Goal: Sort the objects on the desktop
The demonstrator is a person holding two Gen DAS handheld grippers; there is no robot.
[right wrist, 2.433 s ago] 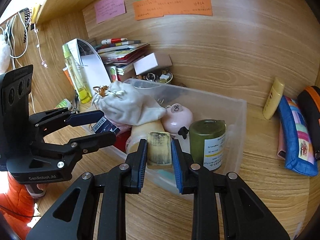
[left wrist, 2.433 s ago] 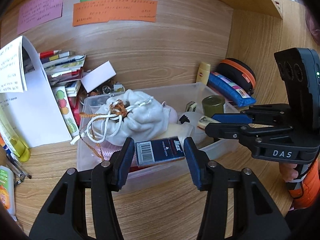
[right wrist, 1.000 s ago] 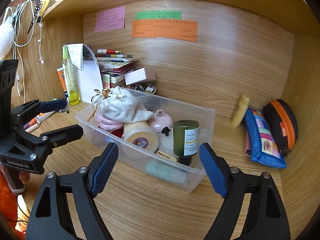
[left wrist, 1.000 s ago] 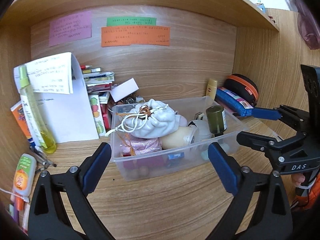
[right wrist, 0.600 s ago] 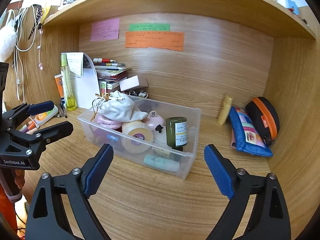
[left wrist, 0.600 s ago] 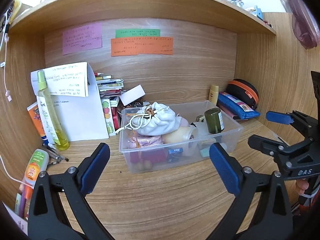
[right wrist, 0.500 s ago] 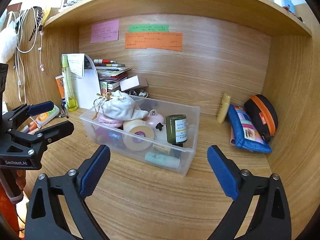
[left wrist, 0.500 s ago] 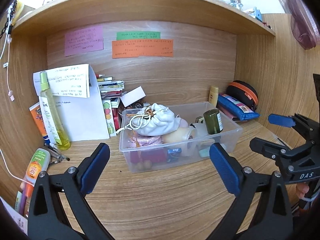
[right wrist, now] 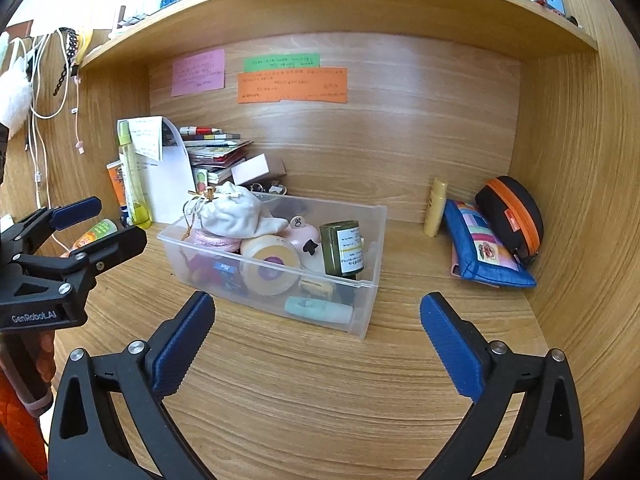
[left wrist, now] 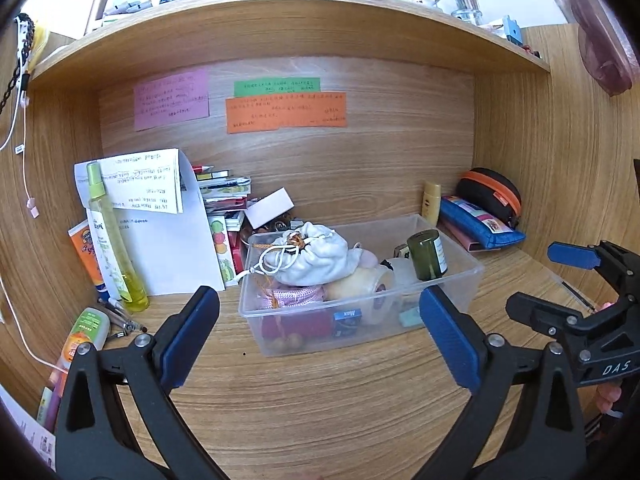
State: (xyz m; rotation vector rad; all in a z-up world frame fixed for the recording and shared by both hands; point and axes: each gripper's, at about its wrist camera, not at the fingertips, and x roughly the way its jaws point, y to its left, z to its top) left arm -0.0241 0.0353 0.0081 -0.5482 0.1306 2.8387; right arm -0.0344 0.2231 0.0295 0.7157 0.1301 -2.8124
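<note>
Wood-grain counter (right wrist: pixel 304 392) in a wooden alcove, smooth, bare patch directly under both sets of jaws. Clear plastic bin (left wrist: pixel 460 280), rigid rectangular, thin-walled, straight ahead of and beyond left gripper (left wrist: pixel 318 334), jaws spread wide, holding nothing; same bin ahead and slightly left of right gripper (right wrist: pixel 316 330), jaws likewise wide apart and empty. Bin packed: soft white drawstring pouch (left wrist: pixel 316 254) heaped on top at the left end, pink cord underneath, round tape roll (right wrist: pixel 270 270) on edge at the front wall, dark green glass-looking jar (right wrist: pixel 342 248) upright near the right end, small blue Max box (left wrist: pixel 347 318) low against the front wall. Still outside the bin, well right of right jaws: blue fabric pencil case (right wrist: pixel 484 248) leaning on black hard case with orange zip (right wrist: pixel 510 212), yellow tube (right wrist: pixel 435 206) upright against the back wall. Left of left jaws: tall yellow spray bottle (left wrist: pixel 114 240), folded papers, orange tubes flat on counter. Risks, judged: light bin likely to skid or tip if a jaw clips its rim; pouch cords could snag a jaw; jar smooth and round, prone to slipping; upright tube and bottle easy to knock over in passing.
</note>
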